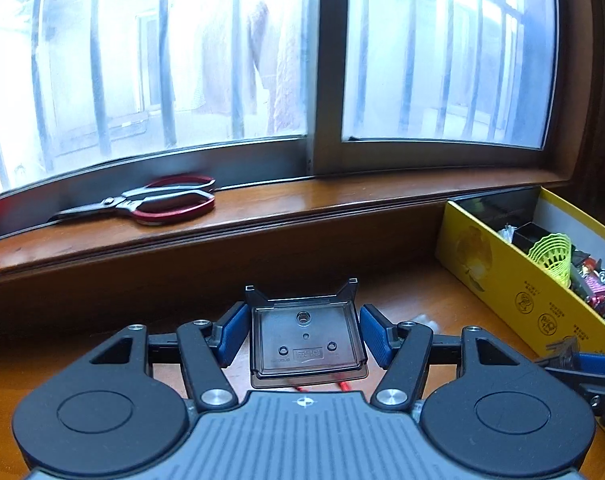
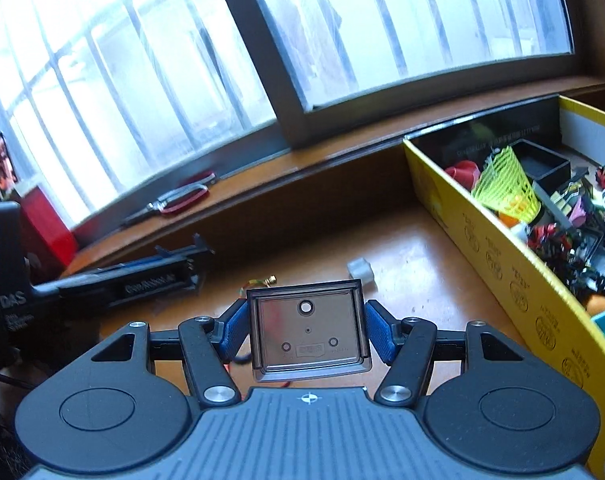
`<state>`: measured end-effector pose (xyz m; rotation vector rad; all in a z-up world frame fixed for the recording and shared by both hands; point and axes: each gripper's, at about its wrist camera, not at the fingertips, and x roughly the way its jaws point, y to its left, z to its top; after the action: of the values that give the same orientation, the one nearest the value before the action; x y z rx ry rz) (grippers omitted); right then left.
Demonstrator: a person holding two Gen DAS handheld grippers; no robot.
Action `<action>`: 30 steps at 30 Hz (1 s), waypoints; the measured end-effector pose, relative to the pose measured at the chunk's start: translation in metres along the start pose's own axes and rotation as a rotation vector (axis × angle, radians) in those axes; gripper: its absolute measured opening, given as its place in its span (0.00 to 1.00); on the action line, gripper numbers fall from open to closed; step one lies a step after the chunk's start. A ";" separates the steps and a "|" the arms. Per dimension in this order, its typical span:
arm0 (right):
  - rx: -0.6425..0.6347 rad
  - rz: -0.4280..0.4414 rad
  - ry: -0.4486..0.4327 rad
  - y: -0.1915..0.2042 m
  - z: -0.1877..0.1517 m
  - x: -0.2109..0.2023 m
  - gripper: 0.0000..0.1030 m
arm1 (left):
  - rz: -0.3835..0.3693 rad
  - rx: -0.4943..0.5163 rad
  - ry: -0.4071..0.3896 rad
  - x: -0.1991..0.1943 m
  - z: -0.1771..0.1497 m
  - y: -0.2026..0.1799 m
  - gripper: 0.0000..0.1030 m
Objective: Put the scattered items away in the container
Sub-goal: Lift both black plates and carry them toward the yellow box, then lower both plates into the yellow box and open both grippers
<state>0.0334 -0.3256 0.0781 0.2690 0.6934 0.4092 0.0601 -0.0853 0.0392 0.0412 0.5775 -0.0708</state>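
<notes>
Red-handled metal scissors (image 1: 142,202) are lying on the wooden window sill (image 1: 302,200), far left, untouched. Left claw (image 1: 304,334) is gripping a smoky clear square plastic tray (image 1: 306,340) by its side walls, blue pads (image 1: 232,332) pressing both edges, jaws roughly half spread, keeping it level for the carry. Right claw (image 2: 307,334) is clamping a second matching smoky plastic tray (image 2: 308,332) the same way, above the wooden surface (image 2: 402,248). A small white plastic block (image 2: 360,270) and a little wire piece with brass tip (image 2: 260,282) are sitting loose there, not yet tidied. Yellow cardboard box (image 2: 502,264), far right, is already holding a neon-yellow plastic shuttlecock (image 2: 506,180) and clutter; both trays are probably heading there.
</notes>
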 end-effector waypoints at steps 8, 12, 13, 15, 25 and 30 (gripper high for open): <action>0.044 0.012 -0.089 -0.041 0.034 -0.035 0.60 | -0.083 0.062 -0.054 -0.001 0.029 -0.064 0.61; 0.110 -0.004 -0.157 -0.076 0.050 -0.059 0.60 | -0.166 0.107 -0.082 -0.001 0.047 -0.110 0.61; 0.122 -0.019 -0.174 -0.085 0.053 -0.065 0.60 | -0.188 0.118 -0.085 0.000 0.050 -0.122 0.61; 0.148 -0.061 -0.204 -0.106 0.055 -0.078 0.60 | -0.233 0.142 -0.086 0.001 0.055 -0.147 0.61; 0.335 -0.272 -0.247 -0.211 0.036 -0.109 0.60 | -0.406 0.269 -0.068 0.014 0.054 -0.267 0.61; 0.407 -0.349 -0.220 -0.253 0.028 -0.111 0.60 | -0.456 0.308 -0.016 0.035 0.047 -0.315 0.61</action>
<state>0.0438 -0.6026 0.0675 0.5582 0.5875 -0.0990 0.0902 -0.4045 0.0531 0.2072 0.5471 -0.6030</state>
